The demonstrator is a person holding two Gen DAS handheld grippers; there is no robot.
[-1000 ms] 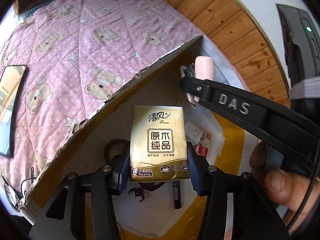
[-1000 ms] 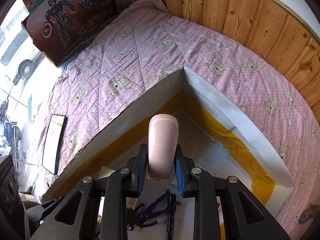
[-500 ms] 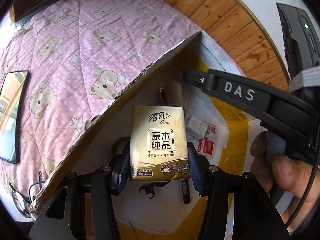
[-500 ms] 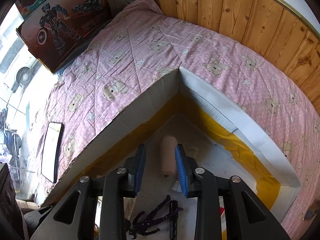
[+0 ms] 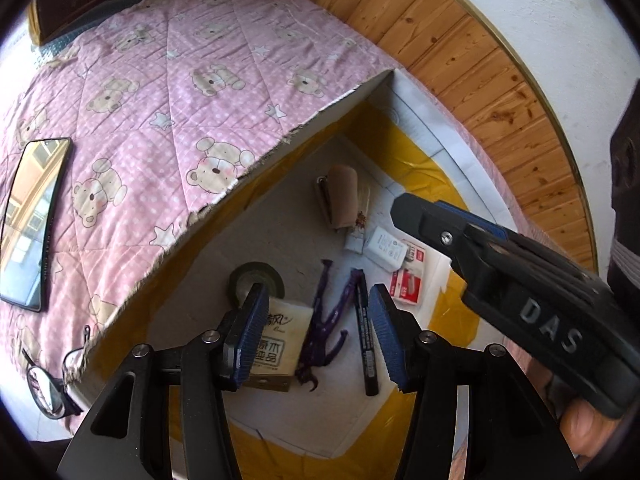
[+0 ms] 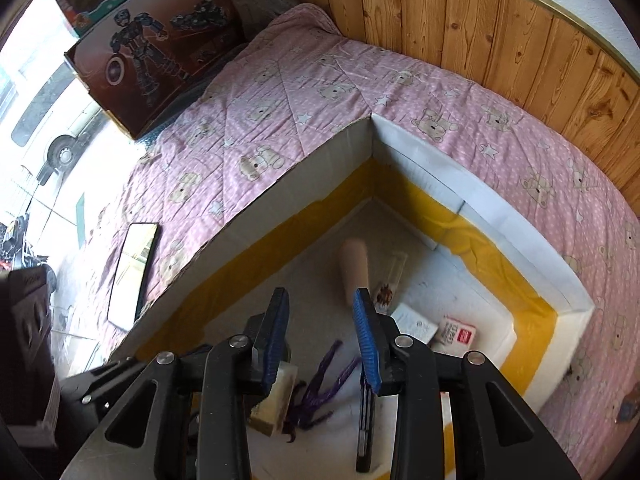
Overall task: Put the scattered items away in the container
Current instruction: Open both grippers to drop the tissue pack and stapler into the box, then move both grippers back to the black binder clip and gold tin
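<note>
Both grippers hang over the box (image 5: 448, 152) with jaws spread wide and nothing in them: the left gripper (image 5: 316, 332) above the tissue pack (image 5: 276, 348), the right gripper (image 6: 322, 340) near the pink case (image 6: 354, 268). Tape, marker and purple clip lie inside too (most of it, I'd say). On the quilt (image 5: 160, 80) a mirror (image 5: 34, 220) and glasses (image 5: 48, 388) remain outside.

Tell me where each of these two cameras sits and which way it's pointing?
Left wrist: rides the left gripper, looking down into the box on the pink quilt; shows its open fingers, the right gripper and a thumb.
Right wrist: rides the right gripper, looking down into the box; shows its open fingers.
Shared: tissue pack, pink stapler, purple clip, black marker, mirror.
</note>
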